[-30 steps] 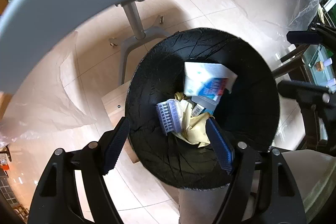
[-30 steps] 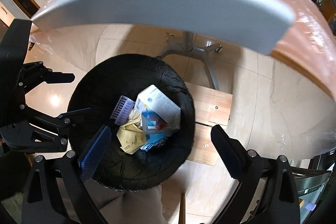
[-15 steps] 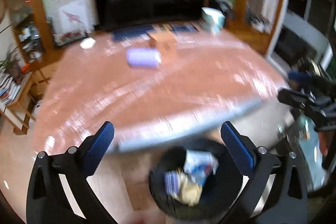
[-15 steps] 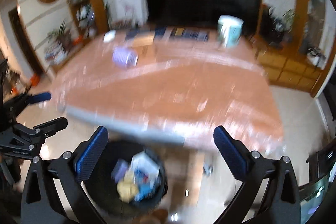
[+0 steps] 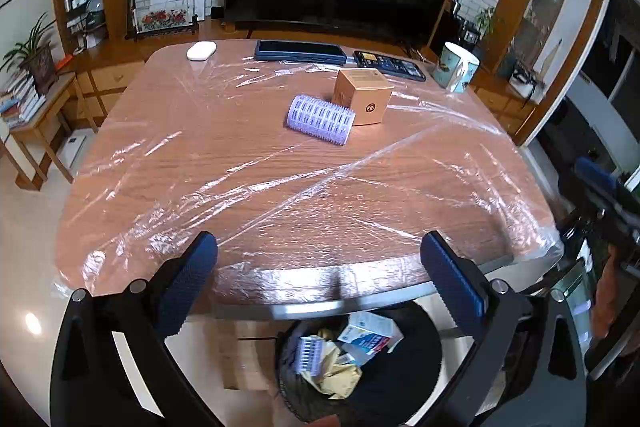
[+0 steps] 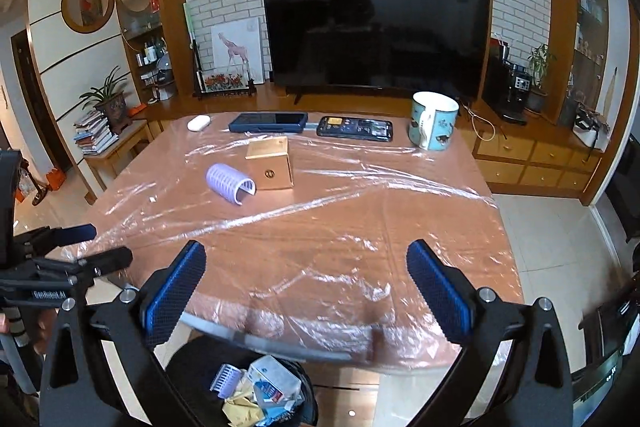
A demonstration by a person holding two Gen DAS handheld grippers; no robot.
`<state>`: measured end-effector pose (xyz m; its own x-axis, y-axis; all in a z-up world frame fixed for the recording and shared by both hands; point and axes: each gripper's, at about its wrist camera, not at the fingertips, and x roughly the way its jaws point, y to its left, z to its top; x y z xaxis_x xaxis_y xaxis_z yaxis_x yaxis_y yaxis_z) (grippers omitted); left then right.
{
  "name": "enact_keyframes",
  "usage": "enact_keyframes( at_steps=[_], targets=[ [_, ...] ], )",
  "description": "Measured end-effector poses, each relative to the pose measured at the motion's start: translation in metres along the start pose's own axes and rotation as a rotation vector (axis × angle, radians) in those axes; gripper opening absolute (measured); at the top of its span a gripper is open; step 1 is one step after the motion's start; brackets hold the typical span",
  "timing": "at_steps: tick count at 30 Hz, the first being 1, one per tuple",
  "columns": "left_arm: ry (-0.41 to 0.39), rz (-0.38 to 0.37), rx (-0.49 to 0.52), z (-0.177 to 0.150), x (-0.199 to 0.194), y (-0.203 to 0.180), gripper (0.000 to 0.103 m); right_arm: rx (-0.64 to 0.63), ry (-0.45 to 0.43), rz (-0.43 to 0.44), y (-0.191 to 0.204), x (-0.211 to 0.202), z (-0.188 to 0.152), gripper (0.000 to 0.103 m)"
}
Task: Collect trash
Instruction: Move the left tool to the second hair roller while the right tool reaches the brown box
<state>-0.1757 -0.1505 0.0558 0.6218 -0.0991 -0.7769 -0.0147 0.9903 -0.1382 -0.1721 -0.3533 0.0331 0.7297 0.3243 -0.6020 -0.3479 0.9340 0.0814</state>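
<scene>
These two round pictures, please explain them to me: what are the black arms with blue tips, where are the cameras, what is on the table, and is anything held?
Each picture comes from a fisheye camera fixed on a hand-held gripper, looking forward along its two fingers. One shows the left gripper, the other the right gripper; the blue tips are their pads. Both are open and hold nothing. On the plastic-covered wooden table lie a lilac ribbed plastic roller, a small brown cardboard box, a white oval case, two dark flat devices and a pale blue mug. Below the near edge stands a black trash bin with paper scraps inside.
</scene>
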Motion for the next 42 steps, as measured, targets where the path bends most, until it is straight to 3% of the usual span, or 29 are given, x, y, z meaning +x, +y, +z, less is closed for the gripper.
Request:
enact_keyframes(
  at_steps=[8,16,25,29,34,38,42],
  targets=[
    [0.056,-0.02,0.016,0.01,0.017,0.011,0.102,0.002,0.017,0.014,0.014,0.022,0.021,0.099],
    [0.05,-0.017,0.09,0.032,0.032,0.021,0.102,0.034,0.044,0.007,0.023,0.053,0.046,0.099],
    [0.103,-0.072,0.051,0.063,0.067,0.026,0.102,0.063,0.096,0.016,0.015,0.085,0.063,0.099],
    [0.095,-0.037,0.066,0.072,0.075,0.009,0.102,-0.022,0.109,0.066,-0.002,0.097,0.078,0.099],
    [0.098,0.002,0.029,0.077,0.089,-0.015,0.102,-0.296,0.108,0.176,-0.02,0.122,0.091,0.099],
    [0.106,0.008,-0.055,0.082,0.108,-0.022,0.102,-0.494,0.126,0.312,-0.035,0.145,0.091,0.099],
    [0.115,0.042,-0.078,0.084,0.119,-0.022,0.102,-0.562,0.174,0.451,-0.041,0.164,0.095,0.099]
  ],
)
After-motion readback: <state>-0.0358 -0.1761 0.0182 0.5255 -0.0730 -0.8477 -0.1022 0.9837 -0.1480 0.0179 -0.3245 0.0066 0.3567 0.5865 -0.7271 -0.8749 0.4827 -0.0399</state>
